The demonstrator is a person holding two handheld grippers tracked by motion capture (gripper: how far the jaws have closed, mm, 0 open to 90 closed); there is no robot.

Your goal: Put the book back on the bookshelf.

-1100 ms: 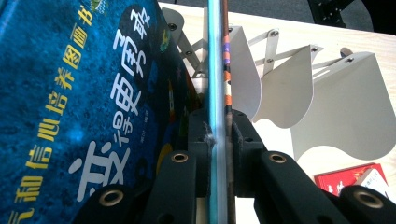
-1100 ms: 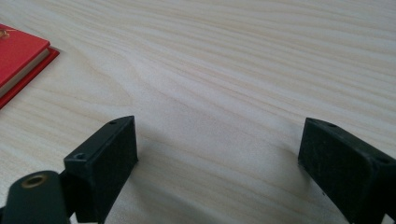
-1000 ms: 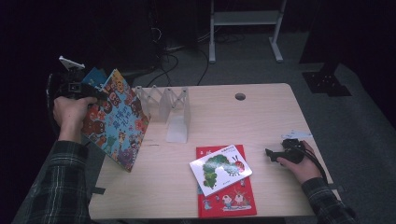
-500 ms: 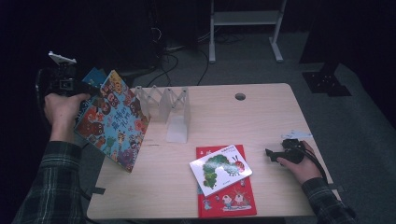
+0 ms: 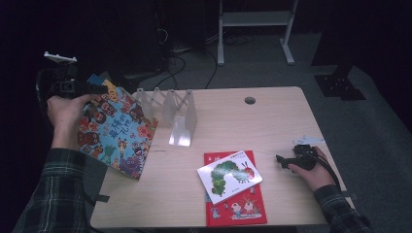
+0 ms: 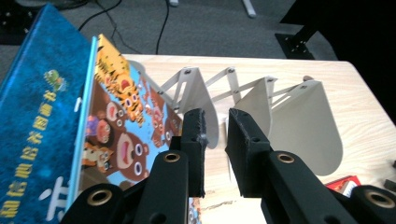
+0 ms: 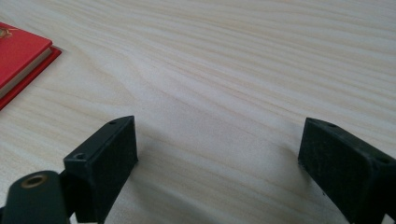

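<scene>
The left tool [image 6: 215, 135], jaws a narrow slit just opening with nothing between, hangs beside the colourful animal-print picture book [image 5: 116, 131] leaning against the white accordion book rack [image 5: 170, 109]; the right tool [image 7: 219, 158] rests wide open on the bench [image 5: 272, 121], well apart.

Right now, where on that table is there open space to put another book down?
The widest bare stretch of the table runs from the folding rack rightward past the small hole to the right gripper. The near-left corner is also free. It is crowded around the leaning picture book and the stacked red book.
</scene>
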